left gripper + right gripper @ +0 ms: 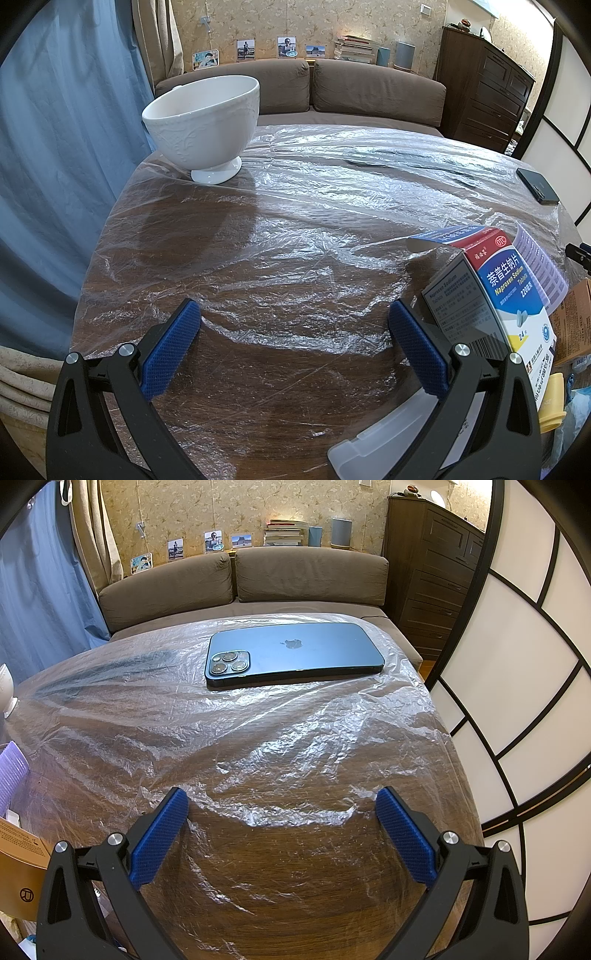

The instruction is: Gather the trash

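Observation:
An opened blue, red and white medicine box (498, 295) stands at the right of the plastic-covered wooden table (277, 258), with a purple blister sheet (543, 266) behind it. My left gripper (293, 317) is open and empty, its right finger just left of the box. My right gripper (282, 805) is open and empty over the table. The purple sheet (13, 771) and a brown cardboard box (20, 853) show at its far left.
A white footed bowl (205, 125) stands at the table's far left. A blue phone (291, 653) lies face down at the far side. A yellow cap (552, 402) and a white plastic piece (384, 439) sit low right. A brown sofa (295, 88) is behind.

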`<action>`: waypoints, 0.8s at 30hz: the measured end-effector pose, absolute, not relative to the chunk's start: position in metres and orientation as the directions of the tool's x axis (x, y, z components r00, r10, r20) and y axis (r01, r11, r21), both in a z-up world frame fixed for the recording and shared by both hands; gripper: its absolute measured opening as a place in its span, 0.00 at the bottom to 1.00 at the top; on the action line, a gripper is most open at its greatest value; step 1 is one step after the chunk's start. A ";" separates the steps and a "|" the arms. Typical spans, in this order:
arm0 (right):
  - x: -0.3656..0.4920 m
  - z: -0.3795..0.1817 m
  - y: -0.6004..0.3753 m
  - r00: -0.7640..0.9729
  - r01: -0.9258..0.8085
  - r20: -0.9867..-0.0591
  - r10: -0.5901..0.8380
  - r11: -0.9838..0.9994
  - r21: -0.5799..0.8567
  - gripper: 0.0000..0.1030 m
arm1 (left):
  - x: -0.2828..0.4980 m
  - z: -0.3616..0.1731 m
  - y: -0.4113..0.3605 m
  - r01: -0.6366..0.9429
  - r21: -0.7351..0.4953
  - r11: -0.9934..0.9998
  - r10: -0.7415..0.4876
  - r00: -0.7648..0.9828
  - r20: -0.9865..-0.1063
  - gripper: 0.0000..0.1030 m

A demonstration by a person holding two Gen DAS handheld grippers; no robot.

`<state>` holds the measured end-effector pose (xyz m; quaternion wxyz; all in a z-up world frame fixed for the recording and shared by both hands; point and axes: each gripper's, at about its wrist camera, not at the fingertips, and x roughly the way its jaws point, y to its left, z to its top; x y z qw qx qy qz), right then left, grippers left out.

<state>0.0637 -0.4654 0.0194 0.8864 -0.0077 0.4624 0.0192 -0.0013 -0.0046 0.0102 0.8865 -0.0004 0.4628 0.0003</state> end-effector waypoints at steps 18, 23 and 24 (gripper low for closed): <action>0.064 0.018 -0.466 0.571 -0.048 -0.821 0.028 0.999 0.001 0.96 | -0.003 0.021 -0.010 0.000 0.000 1.000 0.000 0.572 -0.821 0.99; 0.069 0.035 -0.476 0.578 -0.027 -0.815 -0.043 0.997 -0.072 0.96 | -0.002 0.032 0.007 -0.066 0.006 0.998 0.044 0.584 -0.810 0.99; 0.064 0.046 -0.477 0.602 -0.040 -0.797 -0.047 0.995 -0.088 0.96 | -0.007 0.040 0.019 -0.086 -0.014 0.996 0.041 0.603 -0.797 0.99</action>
